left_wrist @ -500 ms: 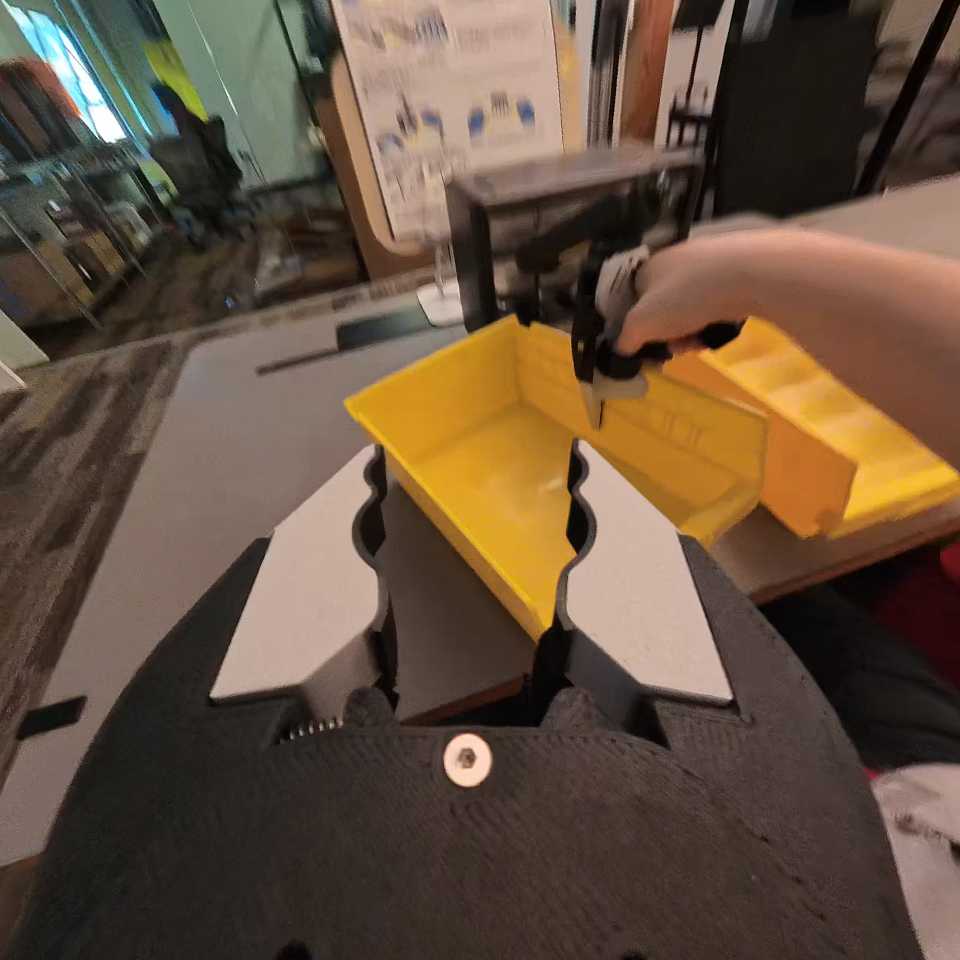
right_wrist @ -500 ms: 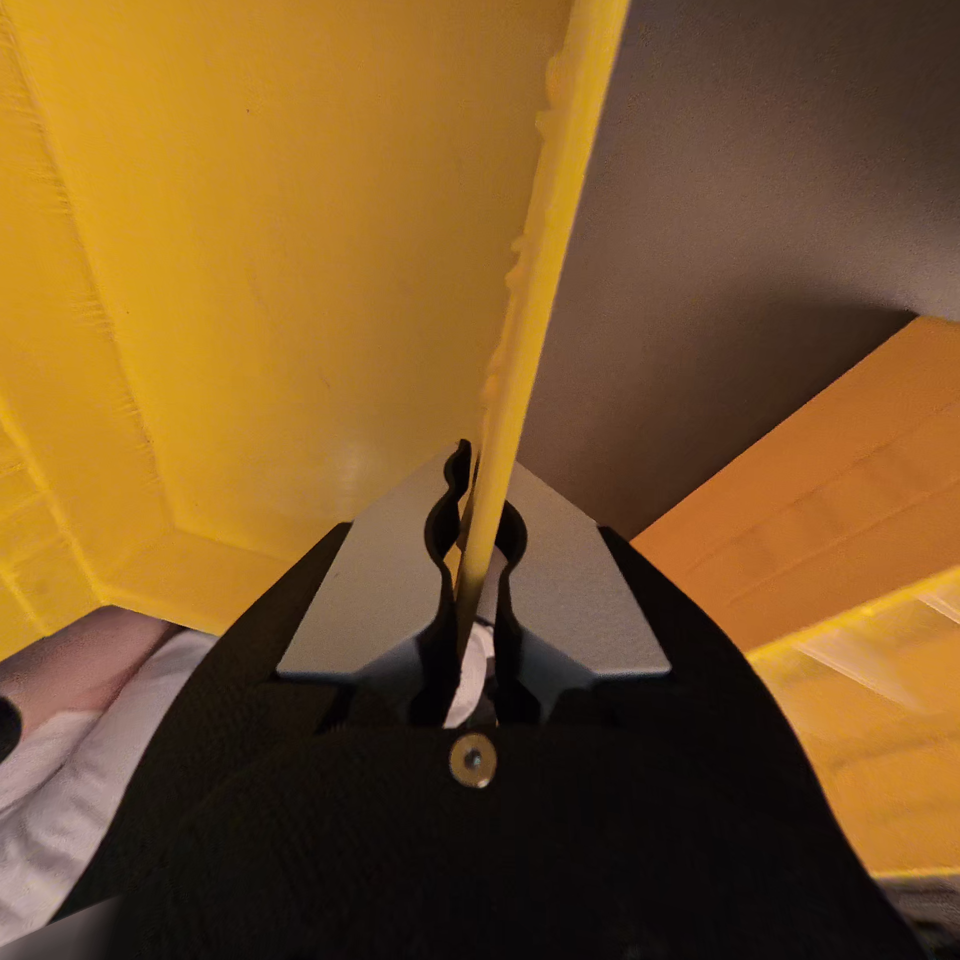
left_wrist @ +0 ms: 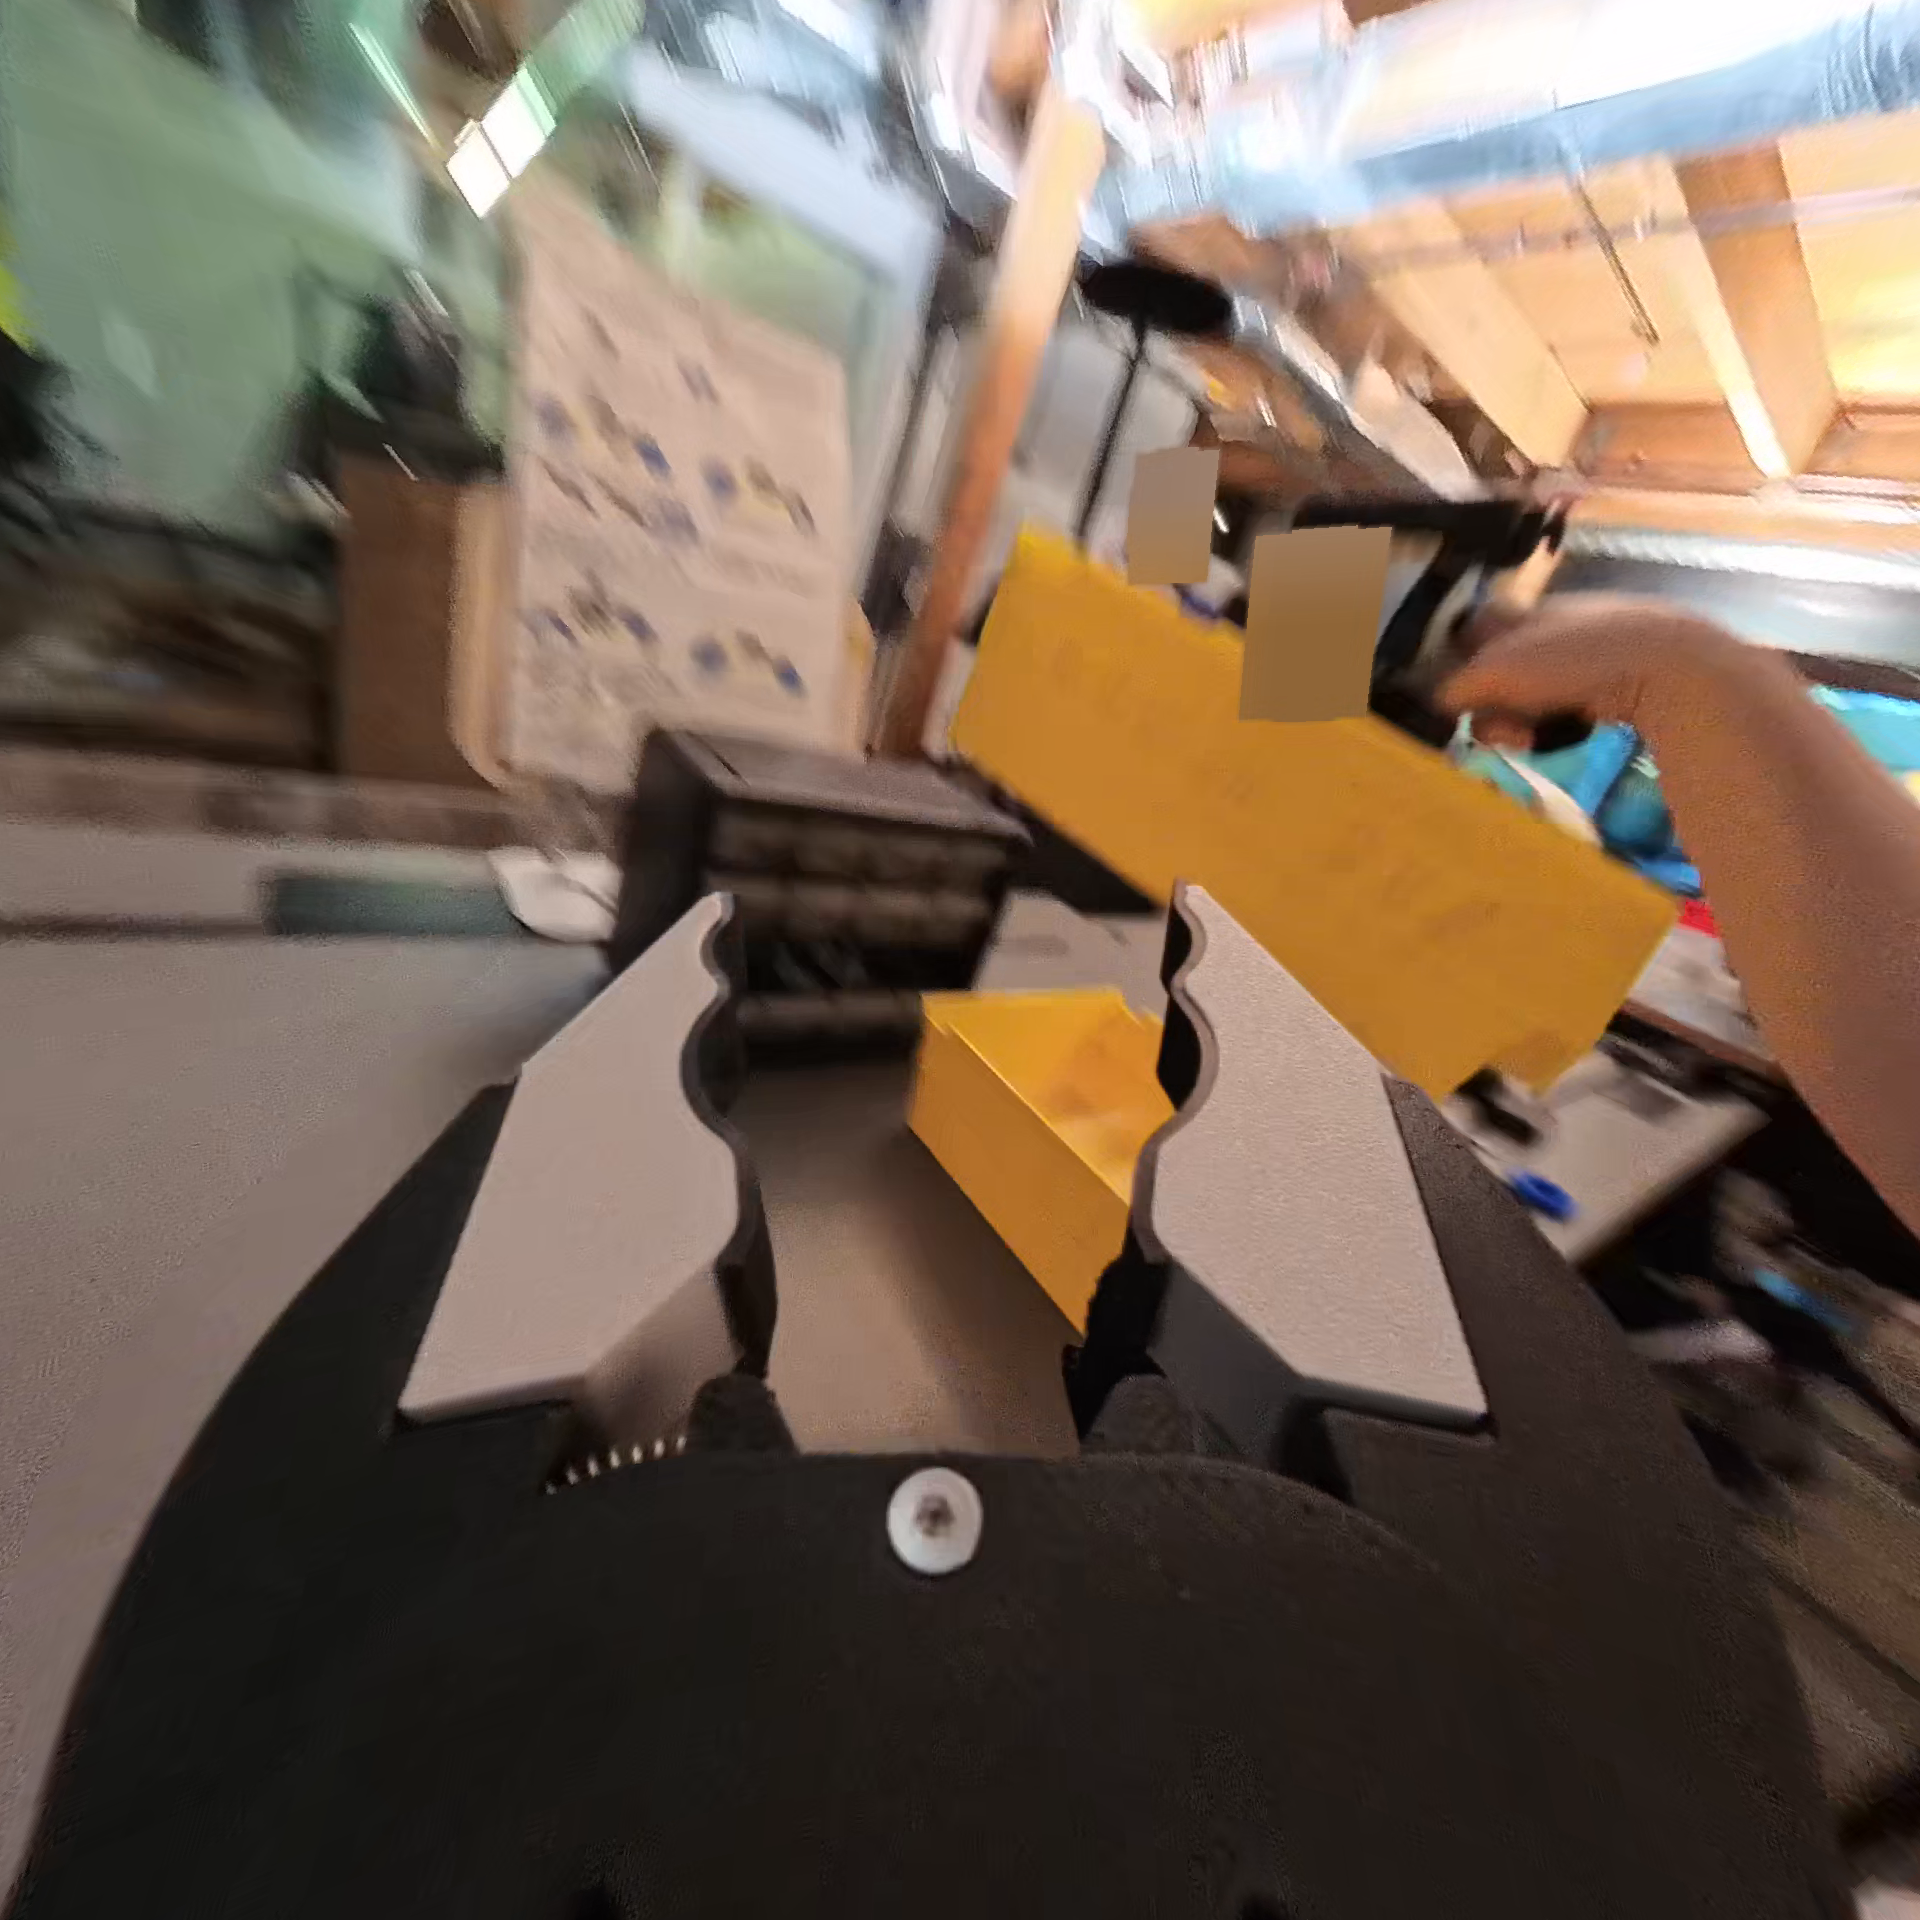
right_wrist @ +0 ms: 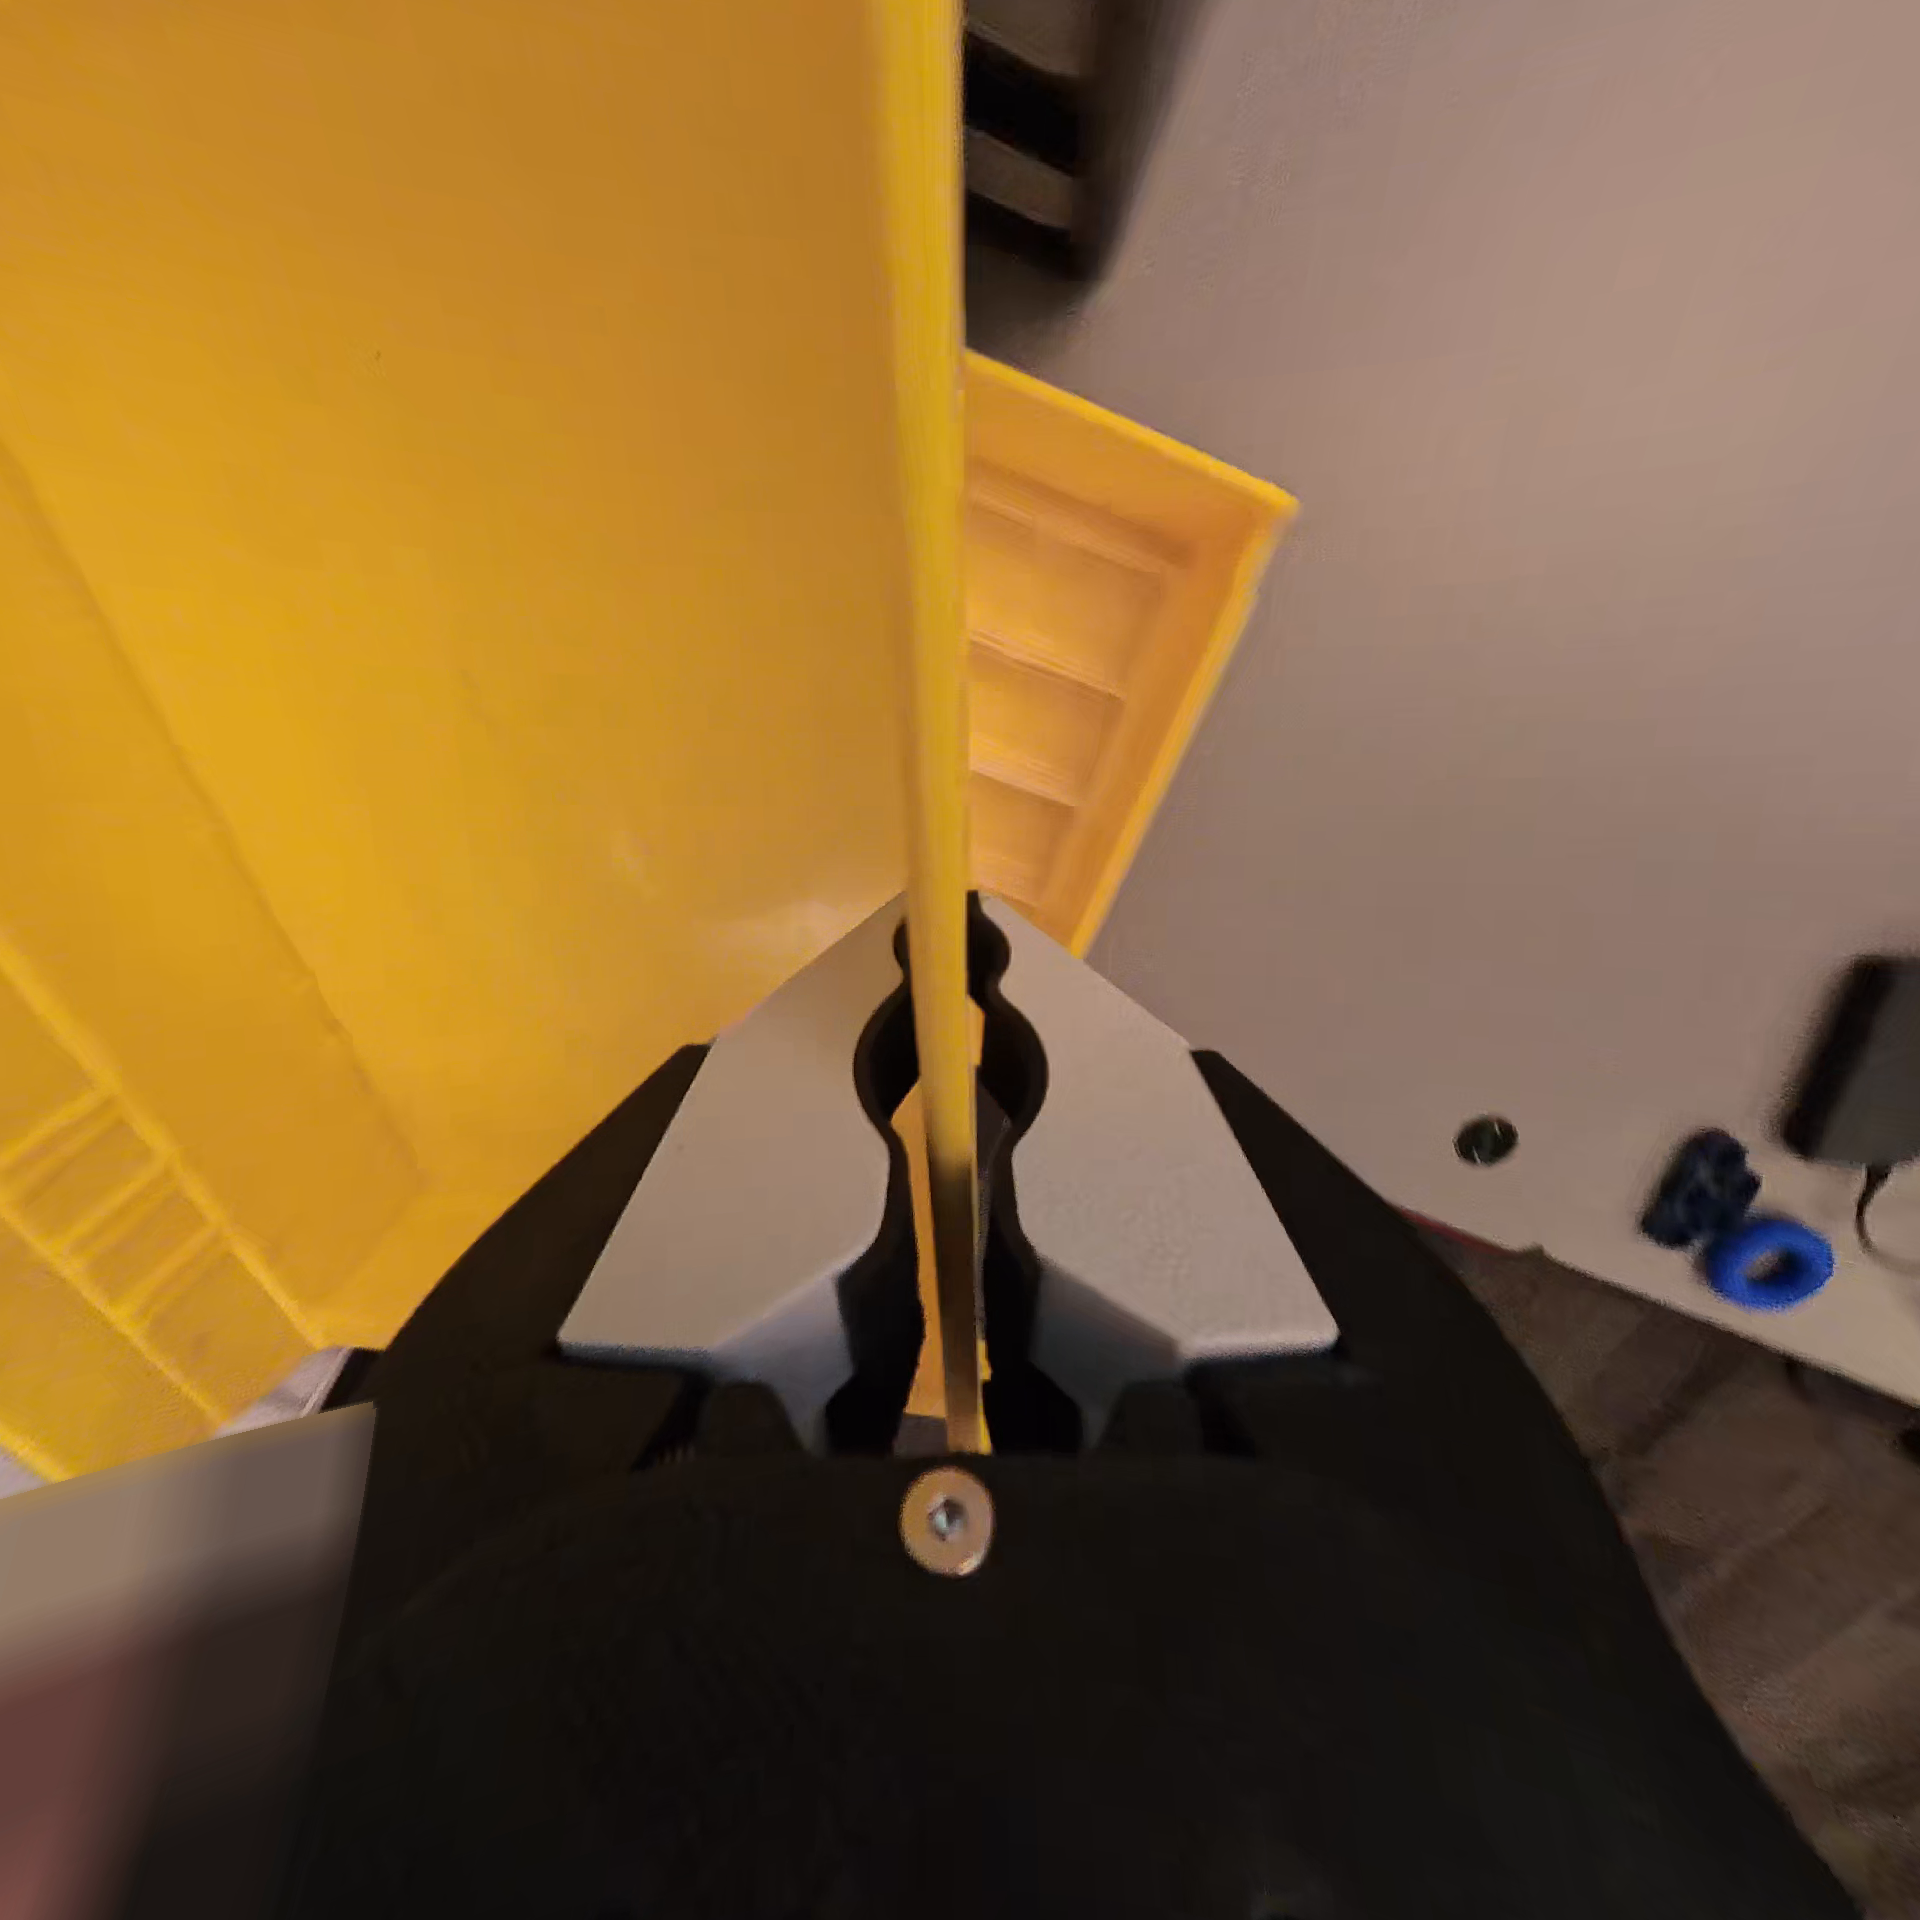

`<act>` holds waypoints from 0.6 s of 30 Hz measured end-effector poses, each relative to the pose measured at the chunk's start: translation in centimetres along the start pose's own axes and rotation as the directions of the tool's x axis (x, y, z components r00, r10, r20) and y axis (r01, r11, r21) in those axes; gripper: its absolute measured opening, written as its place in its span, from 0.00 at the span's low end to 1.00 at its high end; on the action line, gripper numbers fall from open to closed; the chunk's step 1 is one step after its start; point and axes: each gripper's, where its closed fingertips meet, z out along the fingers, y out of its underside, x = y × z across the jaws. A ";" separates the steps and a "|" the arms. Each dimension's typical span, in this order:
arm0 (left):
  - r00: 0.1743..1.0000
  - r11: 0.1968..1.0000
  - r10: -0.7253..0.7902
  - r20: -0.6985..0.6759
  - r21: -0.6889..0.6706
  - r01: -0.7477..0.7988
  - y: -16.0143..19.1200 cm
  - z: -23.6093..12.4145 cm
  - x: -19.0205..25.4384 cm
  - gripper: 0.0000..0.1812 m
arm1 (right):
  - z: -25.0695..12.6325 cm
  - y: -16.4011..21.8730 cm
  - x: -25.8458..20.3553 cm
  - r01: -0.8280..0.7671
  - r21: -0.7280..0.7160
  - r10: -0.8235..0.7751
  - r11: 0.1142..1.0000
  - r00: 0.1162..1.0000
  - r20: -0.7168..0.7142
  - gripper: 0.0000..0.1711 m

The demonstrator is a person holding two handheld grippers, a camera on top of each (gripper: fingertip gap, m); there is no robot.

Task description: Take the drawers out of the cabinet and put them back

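Left wrist view first: most of it is smeared by motion blur, so the background shelves and a pale poster (left_wrist: 665, 540) are just shapes. The left gripper (left_wrist: 951, 935) has its two fingers spread wide with nothing between them, hovering over the grey table (left_wrist: 208, 1143). Past the fingertips sits the black cabinet (left_wrist: 831, 873); its slots look dark, but I can't make out what's in them. Just near of it a yellow drawer on the table (left_wrist: 1029, 1122) lies open side up, partly hidden behind the right finger. Up and to the right, a lifted yellow drawer (left_wrist: 1299, 862) hangs tilted in the air, clear of the table. A person's hand (left_wrist: 1558, 675) is at its far right end, and the right gripper there is too blurred and covered to read in this view.

Right wrist view: way clearer. The right gripper (right_wrist: 940, 914) is clamped tight on the thin wall of the lifted yellow drawer (right_wrist: 468, 520), whose edge runs straight up between the fingers. That drawer fills the left half and is cut off by the frame. Behind it the drawer on the table (right_wrist: 1122, 665) peeks out, ribbed inside showing. Far right near the table edge are a blue ring (right_wrist: 1766, 1262) and a dark blurry object I can't identify.
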 end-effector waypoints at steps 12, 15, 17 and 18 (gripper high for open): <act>0.989 0.546 -0.105 -0.108 -0.837 -0.034 24.0 18.6 3.6 0.50 | 4.8 19.0 24.4 -0.451 -0.017 0.450 0.892 0.892 -0.046 0.03; 0.989 0.434 -0.036 -0.146 -0.893 -0.116 25.8 19.1 4.1 0.45 | 8.1 21.4 27.2 -0.521 -0.060 0.520 0.851 0.853 -0.031 0.03; 0.985 0.363 0.001 -0.175 -0.917 -0.163 27.0 19.1 4.2 0.41 | 10.1 21.9 28.5 -0.543 -0.077 0.544 0.836 0.839 -0.020 0.03; 0.981 0.323 0.035 -0.190 -0.927 -0.191 27.7 19.0 4.0 0.39 | 10.9 22.0 29.0 -0.550 -0.086 0.551 0.831 0.834 -0.018 0.04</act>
